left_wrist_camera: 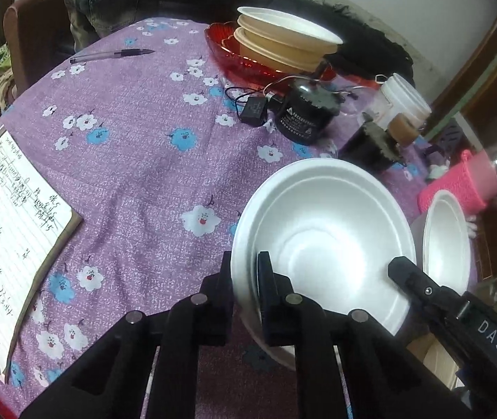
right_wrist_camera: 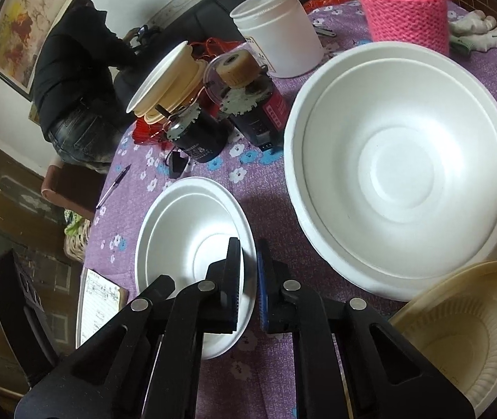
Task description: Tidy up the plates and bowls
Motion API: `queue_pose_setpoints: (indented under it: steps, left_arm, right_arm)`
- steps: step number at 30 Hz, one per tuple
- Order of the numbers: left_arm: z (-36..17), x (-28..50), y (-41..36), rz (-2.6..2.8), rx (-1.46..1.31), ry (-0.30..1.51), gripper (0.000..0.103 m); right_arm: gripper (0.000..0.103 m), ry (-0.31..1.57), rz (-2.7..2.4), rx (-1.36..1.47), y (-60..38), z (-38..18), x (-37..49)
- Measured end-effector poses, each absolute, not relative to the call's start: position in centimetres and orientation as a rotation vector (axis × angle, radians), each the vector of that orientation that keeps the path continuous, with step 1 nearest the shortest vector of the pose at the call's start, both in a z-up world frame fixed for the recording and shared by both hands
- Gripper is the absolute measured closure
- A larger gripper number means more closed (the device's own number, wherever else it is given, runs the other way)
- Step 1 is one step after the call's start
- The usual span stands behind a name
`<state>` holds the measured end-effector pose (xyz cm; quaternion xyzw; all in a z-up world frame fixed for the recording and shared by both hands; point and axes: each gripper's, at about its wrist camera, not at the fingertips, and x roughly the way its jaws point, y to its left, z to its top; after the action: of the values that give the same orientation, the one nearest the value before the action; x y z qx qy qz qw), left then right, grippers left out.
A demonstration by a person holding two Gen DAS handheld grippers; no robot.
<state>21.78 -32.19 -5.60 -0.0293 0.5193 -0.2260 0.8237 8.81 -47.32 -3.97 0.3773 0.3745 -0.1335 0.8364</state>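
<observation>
Nearest in the left wrist view, at 6 o'clock: left gripper (left_wrist_camera: 246, 279), jaws narrow, clamped on the 7 o'clock rim of a white foam bowl (left_wrist_camera: 322, 230), one finger inside the bowl, one outside. Bowl tilted, over the purple floral tablecloth (left_wrist_camera: 143, 174). Just beside it at 3 o'clock, a second white bowl (left_wrist_camera: 446, 241). At 9 o'clock, an open handwritten notebook (left_wrist_camera: 11, 227), flat on the cloth. Farther up, toward 1 o'clock, a black motor (left_wrist_camera: 304, 115) with loose wires, then a white jar (left_wrist_camera: 405, 101) and a pink knitted cover (left_wrist_camera: 465, 181) at 2 o'clock. Farthest, at 12 o'clock, a red glass dish (left_wrist_camera: 248, 63) with stacked cream bowls (left_wrist_camera: 283, 42) in it; a pen (left_wrist_camera: 112, 55) at 11 o'clock.

Nearest in the right wrist view, at 6 o'clock: right gripper (right_wrist_camera: 248, 272), jaws narrow, pinching the 4 o'clock rim of a small white bowl (right_wrist_camera: 185, 237). Impossible to tell whether the same bowl as in the left gripper. At 4 o'clock, a cream ribbed bowl (right_wrist_camera: 475, 331), touching or overlapping the edge of a large white bowl (right_wrist_camera: 398, 167) at 2 o'clock. Beyond, the jar at 12 o'clock, the knitted cover at 1 o'clock. At 10 o'clock, a person in black (right_wrist_camera: 73, 70), back turned.
</observation>
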Motion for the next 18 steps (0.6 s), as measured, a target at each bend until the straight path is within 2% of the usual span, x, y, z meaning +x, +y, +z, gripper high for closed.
queue_pose_setpoints:
  steps: [12,18]
  left_arm:
    - [-3.4,19.4,-29.6,-0.443,-0.048,1.035,0.092]
    - [-2.6,16.3,-27.2,-0.443,-0.025,0.996,0.092]
  right_arm:
    - [0.095,0.797,-0.245,0.747,-44.6,-2.4,7.9]
    - [0.095,0.79,-0.211,0.723,-41.7,-1.7,4.4]
